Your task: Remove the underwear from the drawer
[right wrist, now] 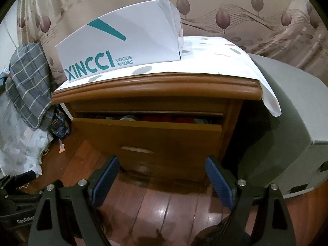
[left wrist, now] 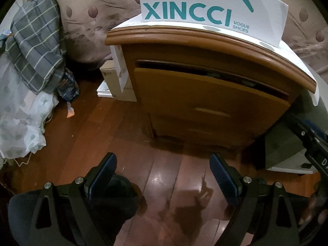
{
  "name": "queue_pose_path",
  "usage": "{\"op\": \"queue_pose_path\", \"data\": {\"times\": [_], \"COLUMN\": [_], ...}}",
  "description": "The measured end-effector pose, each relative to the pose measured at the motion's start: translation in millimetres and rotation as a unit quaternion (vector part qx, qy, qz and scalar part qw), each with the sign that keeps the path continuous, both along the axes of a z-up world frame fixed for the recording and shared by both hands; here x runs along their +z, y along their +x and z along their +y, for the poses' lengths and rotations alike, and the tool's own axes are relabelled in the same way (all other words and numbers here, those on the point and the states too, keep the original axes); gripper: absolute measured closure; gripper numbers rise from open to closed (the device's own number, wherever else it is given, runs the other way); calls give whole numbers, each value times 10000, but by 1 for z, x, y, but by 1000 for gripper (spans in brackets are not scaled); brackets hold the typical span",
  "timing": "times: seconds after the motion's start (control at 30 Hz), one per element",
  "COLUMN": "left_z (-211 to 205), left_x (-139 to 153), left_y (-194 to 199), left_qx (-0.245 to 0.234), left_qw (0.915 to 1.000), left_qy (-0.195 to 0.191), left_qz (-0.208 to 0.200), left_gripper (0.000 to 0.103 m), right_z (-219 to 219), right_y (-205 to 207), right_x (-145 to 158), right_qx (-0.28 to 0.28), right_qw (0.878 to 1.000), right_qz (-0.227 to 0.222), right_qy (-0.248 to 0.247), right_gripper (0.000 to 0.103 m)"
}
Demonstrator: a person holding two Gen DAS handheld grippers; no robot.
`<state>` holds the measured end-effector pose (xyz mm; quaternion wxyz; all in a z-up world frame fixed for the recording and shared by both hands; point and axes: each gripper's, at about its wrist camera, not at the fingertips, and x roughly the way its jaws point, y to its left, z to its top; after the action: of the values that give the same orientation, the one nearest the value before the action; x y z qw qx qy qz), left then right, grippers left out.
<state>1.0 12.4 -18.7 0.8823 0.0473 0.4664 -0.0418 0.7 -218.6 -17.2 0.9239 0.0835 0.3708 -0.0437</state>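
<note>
Drawer ajar, nothing taken out yet.

The top drawer (right wrist: 147, 131) of the wooden nightstand (right wrist: 155, 88) stands slightly open, with folded underwear (right wrist: 168, 119) showing in the gap, ahead of and above both tongs. The left gripper (left wrist: 163, 176) and right gripper (right wrist: 162, 179) hang spread and empty over the floor; reaching in, pinching and lifting out all remain.

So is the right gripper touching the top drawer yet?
Apart. In the right wrist view, the right gripper hangs open over bare floor, with a visible gap between its fingertips and the top drawer front.
</note>
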Motion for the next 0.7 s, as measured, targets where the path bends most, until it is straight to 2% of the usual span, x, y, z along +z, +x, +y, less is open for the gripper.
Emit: {"op": "queue_pose_path", "data": {"times": [0.7], "left_z": [2], "left_x": [-2], "left_y": [4], "left_qx": [98], "left_qw": [9999], "left_qy": [67], "left_qz": [2], "left_gripper": [13], "right_z": [-11], "right_y": [0], "right_x": [0], "right_qx": [-417], "right_qw": [9990], "right_qz": [33], "right_qy": [-132], "right_gripper": [15]}}
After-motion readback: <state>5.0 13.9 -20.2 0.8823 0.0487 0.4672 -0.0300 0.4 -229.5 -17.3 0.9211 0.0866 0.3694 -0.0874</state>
